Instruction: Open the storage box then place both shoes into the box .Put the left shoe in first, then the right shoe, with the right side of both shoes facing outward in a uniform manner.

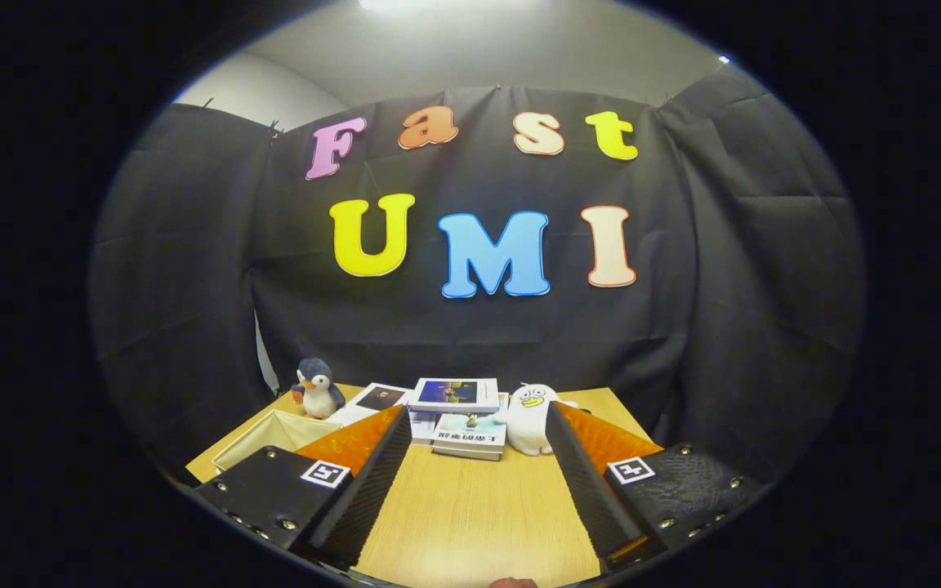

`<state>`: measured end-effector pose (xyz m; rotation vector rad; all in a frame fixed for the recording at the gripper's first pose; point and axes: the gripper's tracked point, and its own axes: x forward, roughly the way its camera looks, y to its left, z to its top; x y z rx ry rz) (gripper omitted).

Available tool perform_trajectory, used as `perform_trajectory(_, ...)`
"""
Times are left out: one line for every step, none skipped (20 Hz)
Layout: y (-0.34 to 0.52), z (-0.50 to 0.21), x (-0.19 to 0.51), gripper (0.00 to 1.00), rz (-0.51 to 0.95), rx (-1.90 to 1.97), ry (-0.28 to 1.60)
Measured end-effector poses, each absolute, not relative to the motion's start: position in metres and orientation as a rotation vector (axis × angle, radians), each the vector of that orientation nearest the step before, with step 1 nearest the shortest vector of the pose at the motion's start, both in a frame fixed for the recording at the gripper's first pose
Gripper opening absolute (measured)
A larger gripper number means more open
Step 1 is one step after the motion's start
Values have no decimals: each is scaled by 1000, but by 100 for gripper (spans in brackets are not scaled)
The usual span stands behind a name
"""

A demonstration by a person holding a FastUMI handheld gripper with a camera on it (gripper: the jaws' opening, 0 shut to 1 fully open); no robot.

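Your gripper (474,420) hangs released, 2 fingers spread wide w/ nothing btwn them, over the wooden table (470,514). Storage box (262,437) sits just beside the left finger, near the penguin toy (318,389). Books (458,416) lie ahead.
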<state>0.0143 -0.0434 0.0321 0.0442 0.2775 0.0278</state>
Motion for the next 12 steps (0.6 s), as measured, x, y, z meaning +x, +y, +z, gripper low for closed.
perform_trajectory(-47,33,13,99,20,44,262)
perform_trajectory(-48,34,13,99,20,44,252)
perform_trajectory(-49,36,12,99,17,46,241)
perform_trajectory(-50,37,11,99,16,47,233)
perform_trajectory(-51,38,12,99,17,48,222)
perform_trajectory(-52,39,12,99,14,49,211)
perform_trajectory(-53,40,11,99,13,49,207)
perform_trajectory(-54,40,11,99,9,51,201)
perform_trajectory(-54,41,11,99,9,55,199)
perform_trajectory(-53,42,11,99,11,62,192)
perform_trajectory(-54,43,10,99,10,68,187)
perform_trajectory(-54,45,10,99,12,71,183)
